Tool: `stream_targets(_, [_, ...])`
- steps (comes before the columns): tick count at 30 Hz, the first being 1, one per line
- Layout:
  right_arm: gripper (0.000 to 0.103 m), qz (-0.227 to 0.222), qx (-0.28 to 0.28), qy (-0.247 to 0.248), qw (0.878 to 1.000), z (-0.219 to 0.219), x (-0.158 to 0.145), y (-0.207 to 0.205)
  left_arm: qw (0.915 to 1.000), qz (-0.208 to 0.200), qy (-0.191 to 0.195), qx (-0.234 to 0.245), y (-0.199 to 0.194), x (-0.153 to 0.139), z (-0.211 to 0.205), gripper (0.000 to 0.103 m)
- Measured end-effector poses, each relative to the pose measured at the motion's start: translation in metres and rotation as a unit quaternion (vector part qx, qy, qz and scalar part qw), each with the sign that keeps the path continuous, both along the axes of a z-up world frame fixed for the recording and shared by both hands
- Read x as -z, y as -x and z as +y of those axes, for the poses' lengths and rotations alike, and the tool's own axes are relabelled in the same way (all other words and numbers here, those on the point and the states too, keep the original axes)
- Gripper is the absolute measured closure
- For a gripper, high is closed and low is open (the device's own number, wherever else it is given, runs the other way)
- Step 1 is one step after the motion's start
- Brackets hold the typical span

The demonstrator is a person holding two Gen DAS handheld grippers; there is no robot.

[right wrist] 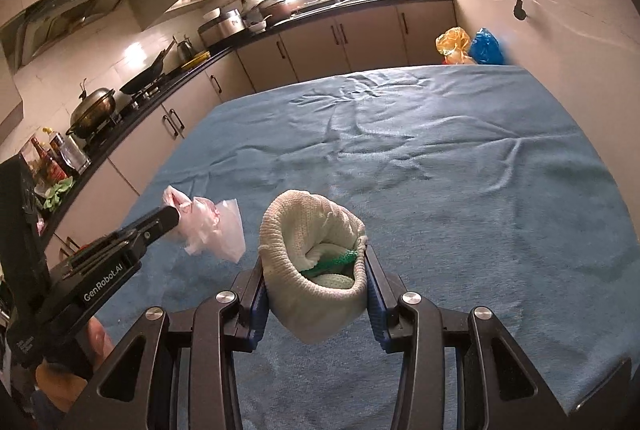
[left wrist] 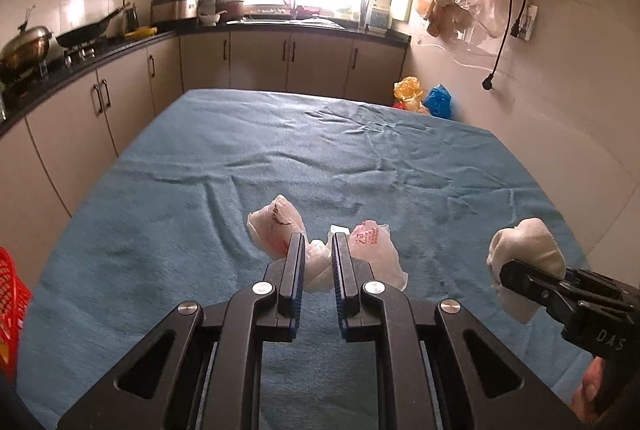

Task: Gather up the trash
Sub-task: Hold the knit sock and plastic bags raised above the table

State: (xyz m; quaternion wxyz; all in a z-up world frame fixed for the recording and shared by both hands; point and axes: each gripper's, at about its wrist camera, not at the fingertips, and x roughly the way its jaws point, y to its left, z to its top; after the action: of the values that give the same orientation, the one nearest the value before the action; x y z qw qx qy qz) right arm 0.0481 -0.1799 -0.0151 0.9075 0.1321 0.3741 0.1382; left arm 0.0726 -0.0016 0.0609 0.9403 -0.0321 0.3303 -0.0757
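My right gripper (right wrist: 316,294) clamps a knitted white glove (right wrist: 316,250) above the blue cloth (right wrist: 460,170). My left gripper (left wrist: 316,262) pinches the crumpled plastic bag (left wrist: 360,250). I lift both slowly, keeping a firm squeeze so nothing slips.

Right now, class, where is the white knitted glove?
The white knitted glove is clamped in the right gripper, lifted above the blue tablecloth. The crumpled plastic bag in the left gripper lies to its left.
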Motion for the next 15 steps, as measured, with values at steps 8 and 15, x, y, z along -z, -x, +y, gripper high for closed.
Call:
stream_targets(8, [0.059, 0.001, 0.000, 0.000, 1.000, 0.0018, 0.0008, 0.0008, 0.9998, -0.005, -0.021, -0.006, -0.0001, 0.0017, -0.0024, 0.090])
stream_targets(15, [0.059, -0.001, -0.001, 0.001, 1.000, 0.0020, 0.0000, 0.0011, 0.9996, -0.005, -0.027, -0.011, -0.0002, 0.0036, -0.0037, 0.090])
